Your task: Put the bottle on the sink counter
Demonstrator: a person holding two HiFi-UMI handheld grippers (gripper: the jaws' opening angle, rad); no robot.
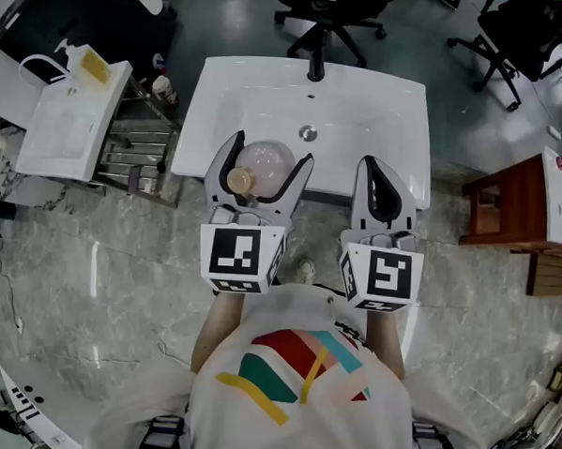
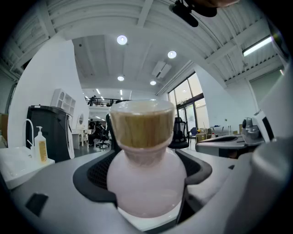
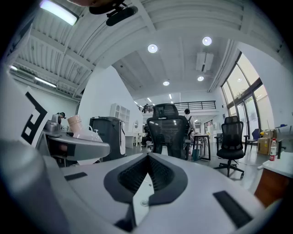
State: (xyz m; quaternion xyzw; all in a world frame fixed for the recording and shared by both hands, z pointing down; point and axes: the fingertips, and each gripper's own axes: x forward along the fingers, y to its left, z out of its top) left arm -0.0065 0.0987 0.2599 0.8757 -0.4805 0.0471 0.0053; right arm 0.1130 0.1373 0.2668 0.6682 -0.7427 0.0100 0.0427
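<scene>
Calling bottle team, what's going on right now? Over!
Left gripper shut on bottle. Right gripper shut, empty. Bottle over sink front edge, not yet down.

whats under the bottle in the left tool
The white sink basin lies beneath the bottle, with the drain just beyond it. The patch straight below is hidden by the bottle.

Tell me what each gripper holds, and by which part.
The left gripper clamps the bottle around its round body, below the cap. The right gripper holds nothing.
</scene>
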